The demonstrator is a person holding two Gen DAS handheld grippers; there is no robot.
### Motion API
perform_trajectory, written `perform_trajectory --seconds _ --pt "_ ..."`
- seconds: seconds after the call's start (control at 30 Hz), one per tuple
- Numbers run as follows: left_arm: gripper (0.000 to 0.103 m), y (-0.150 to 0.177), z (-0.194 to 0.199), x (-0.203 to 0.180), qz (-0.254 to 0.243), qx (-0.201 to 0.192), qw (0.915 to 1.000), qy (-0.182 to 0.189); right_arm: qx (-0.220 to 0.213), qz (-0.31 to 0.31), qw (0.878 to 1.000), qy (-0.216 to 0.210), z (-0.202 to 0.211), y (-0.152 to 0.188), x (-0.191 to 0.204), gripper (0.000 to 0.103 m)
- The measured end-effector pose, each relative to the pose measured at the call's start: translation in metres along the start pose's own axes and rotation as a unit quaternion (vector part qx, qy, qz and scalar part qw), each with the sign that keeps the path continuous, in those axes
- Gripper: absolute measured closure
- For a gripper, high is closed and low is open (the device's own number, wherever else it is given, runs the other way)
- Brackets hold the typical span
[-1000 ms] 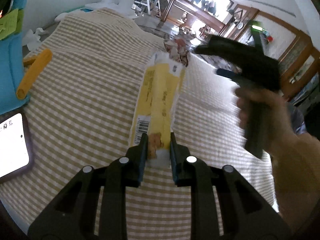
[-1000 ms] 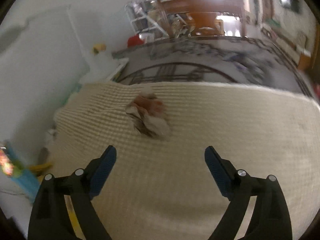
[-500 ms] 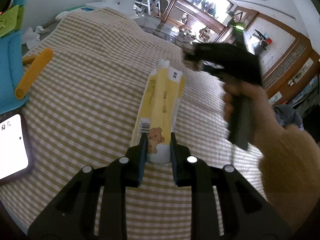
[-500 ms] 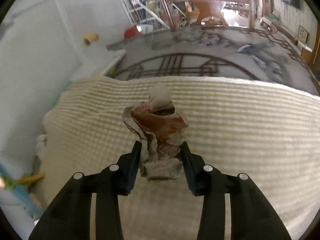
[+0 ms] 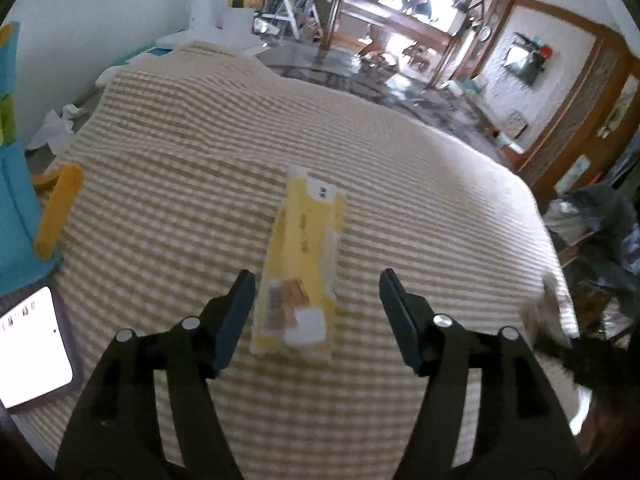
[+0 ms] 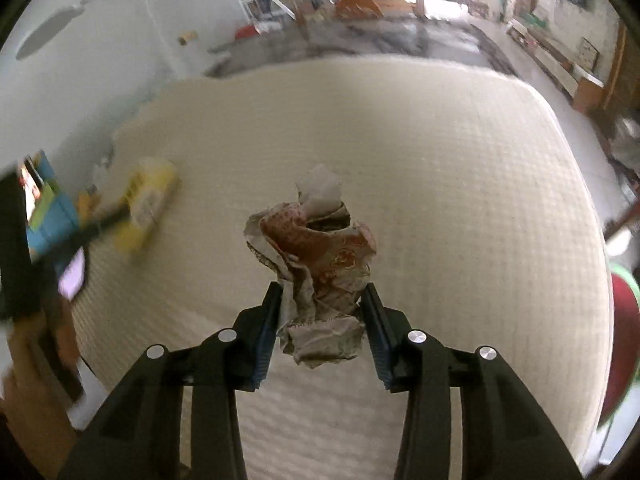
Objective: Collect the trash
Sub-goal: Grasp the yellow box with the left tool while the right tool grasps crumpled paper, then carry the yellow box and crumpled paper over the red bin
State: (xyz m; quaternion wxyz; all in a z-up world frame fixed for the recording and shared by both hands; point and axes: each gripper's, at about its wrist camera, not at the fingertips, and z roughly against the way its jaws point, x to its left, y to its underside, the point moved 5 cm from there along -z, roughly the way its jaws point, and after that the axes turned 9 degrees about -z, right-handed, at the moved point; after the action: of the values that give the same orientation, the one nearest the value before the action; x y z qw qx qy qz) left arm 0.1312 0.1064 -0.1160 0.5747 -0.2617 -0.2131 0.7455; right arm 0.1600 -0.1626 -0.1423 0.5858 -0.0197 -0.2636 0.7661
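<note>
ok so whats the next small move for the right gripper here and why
Probably carry the crumpled wrapper off the checked cloth toward wherever trash goes; no bin shows plainly. The right gripper is clamped on it, while the left gripper is opening around the yellow packet.

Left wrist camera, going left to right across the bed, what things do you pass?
Lit phone screen → orange tube at the blue bin → left gripper, jaws opening around the yellow wrapper lying loose on the checked cover → blurred crumpled paper at the right edge.
</note>
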Motion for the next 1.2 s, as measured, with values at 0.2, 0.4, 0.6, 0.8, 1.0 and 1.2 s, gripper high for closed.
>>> perform_trajectory --seconds 0.2,0.4,0.6,0.8,1.0,1.2 --pt "0.043 -0.006 -0.033 0.004 -0.003 0.034 0.9992 -0.023 -0.022 0.0 1.0 0.009 0.0 0.007 -0.005 0.041" --pt "0.061 -0.006 -0.037 -0.003 -0.009 0.027 0.9992 -0.029 -0.051 -0.028 0.998 -0.01 0.0 -0.009 -0.006 0.024" --pt "0.062 -0.001 -0.005 -0.031 -0.023 -0.016 0.9995 -0.013 -0.051 -0.042 0.998 -0.017 -0.006 -0.016 -0.008 0.027" --pt "0.061 0.002 0.013 -0.053 -0.044 -0.028 0.9986 0.006 -0.046 -0.046 0.998 -0.026 -0.003 -0.018 -0.01 0.059" --pt "0.061 -0.004 0.023 -0.073 -0.064 -0.041 0.9969 0.021 -0.088 -0.062 0.994 -0.033 0.023 -0.023 -0.02 0.06" --pt "0.061 -0.006 0.033 -0.098 -0.088 -0.052 0.994 0.038 -0.113 -0.071 0.99 -0.035 0.042 -0.025 -0.029 0.06"
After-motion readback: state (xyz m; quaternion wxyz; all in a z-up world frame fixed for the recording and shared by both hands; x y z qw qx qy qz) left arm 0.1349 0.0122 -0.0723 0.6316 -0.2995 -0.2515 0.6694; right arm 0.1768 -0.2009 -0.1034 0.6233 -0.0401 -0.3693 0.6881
